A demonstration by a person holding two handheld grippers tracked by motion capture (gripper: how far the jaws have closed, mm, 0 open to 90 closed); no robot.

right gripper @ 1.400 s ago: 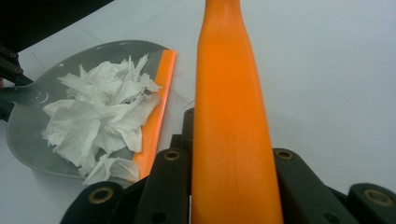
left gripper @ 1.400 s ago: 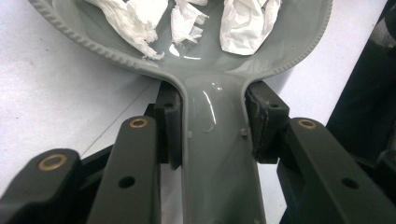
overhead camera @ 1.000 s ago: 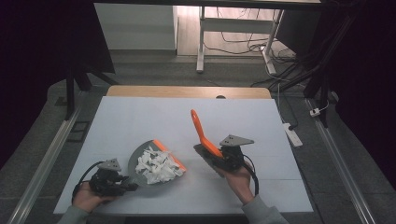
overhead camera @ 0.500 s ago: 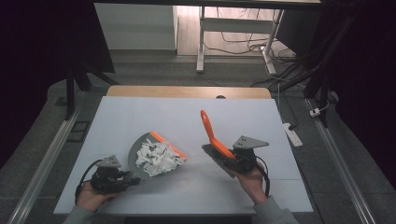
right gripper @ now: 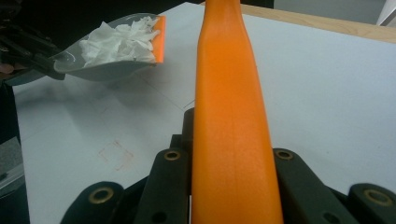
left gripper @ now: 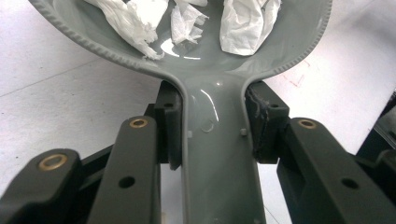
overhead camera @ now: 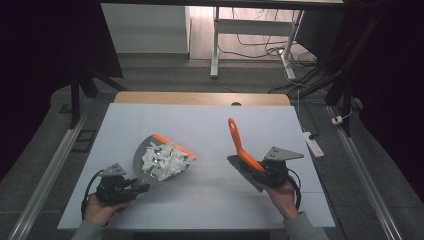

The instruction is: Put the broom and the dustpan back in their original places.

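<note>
The left gripper [overhead camera: 137,188] clamps the handle of a grey dustpan [overhead camera: 161,165] heaped with torn paper [overhead camera: 163,160], extending toward 1 o'clock. At right, the right gripper [overhead camera: 261,172] clasps an orange-handled brush [overhead camera: 240,143], now farther right than a second ago.

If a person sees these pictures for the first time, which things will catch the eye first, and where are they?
The bright orange brush handle stands out first, rising from the right gripper at the table's near right. Next is the grey dustpan heaped with white paper scraps, near left of centre, its orange lip pointing away. The left gripper is shut on its handle.
</note>
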